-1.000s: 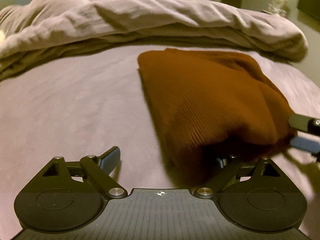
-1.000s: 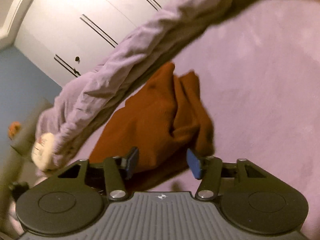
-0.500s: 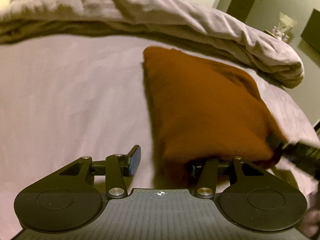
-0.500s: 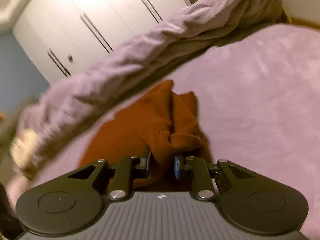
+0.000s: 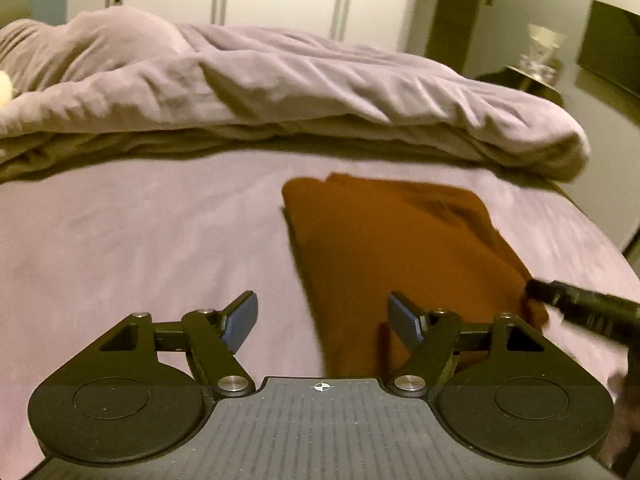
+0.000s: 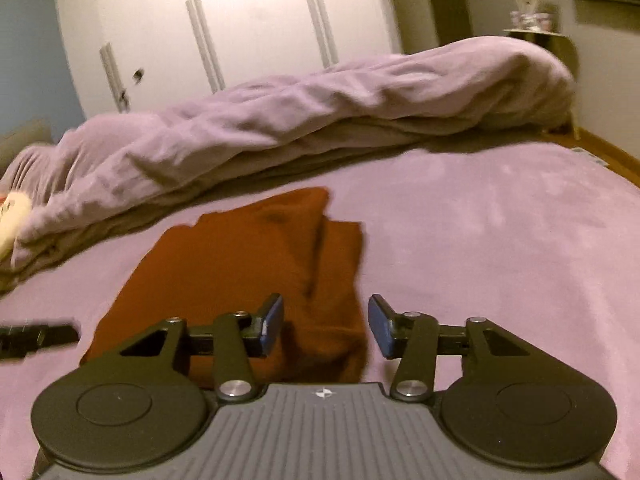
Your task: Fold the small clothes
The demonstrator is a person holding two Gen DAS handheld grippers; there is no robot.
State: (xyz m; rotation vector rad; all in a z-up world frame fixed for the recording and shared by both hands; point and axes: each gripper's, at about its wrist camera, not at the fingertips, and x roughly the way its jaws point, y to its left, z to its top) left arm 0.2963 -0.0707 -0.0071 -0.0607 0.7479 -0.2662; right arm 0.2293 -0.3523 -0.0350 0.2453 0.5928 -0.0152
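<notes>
A rust-brown knitted garment [image 5: 400, 248] lies folded flat on the lilac bed sheet [image 5: 140, 248]. My left gripper [image 5: 323, 322] hovers over its near left edge, jaws opening, pads clear of the cloth. In the right wrist view the same garment [image 6: 240, 264] lies ahead, with a second fold along its right side. My right gripper [image 6: 326, 328] is over its near right corner, jaws opening, with cloth below the gap but not pinched. The right gripper's finger [image 5: 580, 312] shows at the garment's right edge in the left wrist view; the left one's finger [image 6: 38, 338] shows at far left.
A rumpled lilac duvet [image 5: 300, 92] is heaped across the far side of the bed. White wardrobe doors [image 6: 240, 28] stand behind it. A small side table with a vase [image 5: 540, 64] sits at the back right. A wooden floor strip [image 6: 608, 152] borders the bed's right.
Both grippers closed on the garment's near edge half a second ago, then let go and rose. The garment now lies flatter and farther off. The right gripper has rolled upright.
</notes>
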